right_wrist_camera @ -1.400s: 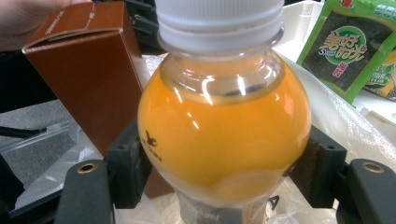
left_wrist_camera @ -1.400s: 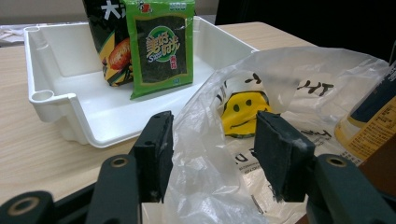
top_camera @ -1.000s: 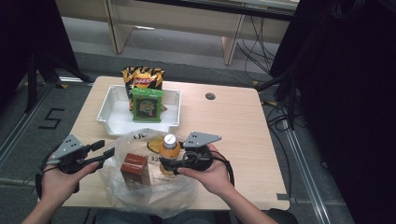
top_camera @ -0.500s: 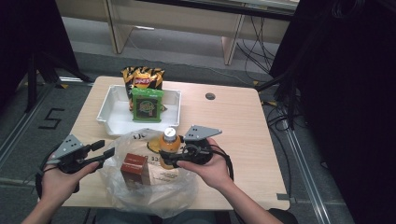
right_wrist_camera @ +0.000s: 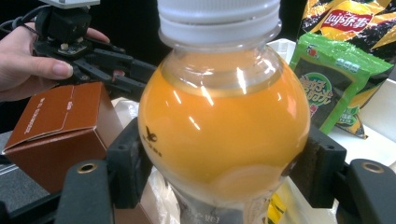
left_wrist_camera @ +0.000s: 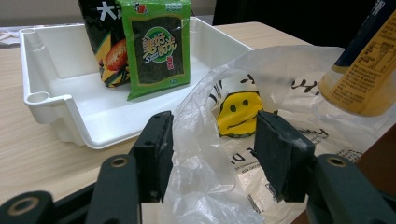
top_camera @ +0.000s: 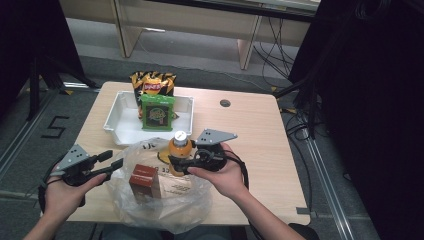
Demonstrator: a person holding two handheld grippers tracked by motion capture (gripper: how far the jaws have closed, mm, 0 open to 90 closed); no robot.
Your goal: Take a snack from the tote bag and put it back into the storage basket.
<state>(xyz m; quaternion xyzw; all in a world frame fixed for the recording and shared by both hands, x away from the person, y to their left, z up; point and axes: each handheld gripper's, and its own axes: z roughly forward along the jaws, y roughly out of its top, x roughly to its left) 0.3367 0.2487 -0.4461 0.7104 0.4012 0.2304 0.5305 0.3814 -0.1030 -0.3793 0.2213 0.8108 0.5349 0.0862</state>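
Bottle apparently clamped between right fingers

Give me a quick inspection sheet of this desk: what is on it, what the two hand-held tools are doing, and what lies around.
Surface: light wooden table, round cable hole near its far edge.
Job's things: orange juice bottle with white cap, upright in the mouth of a clear plastic bag with a yellow smiley print; brown cardboard box in the bag.
Clutter: white plastic tray holding a green seaweed packet and an orange-black crisp bag.
Grippers: right gripper fingers clamp the bottle; left gripper fingers stand apart around the bag's edge, not pinching.
Cables: black cable trails from the right gripper; more on the floor behind.
Surroundings: grey floor, taped 5, dark curtains.
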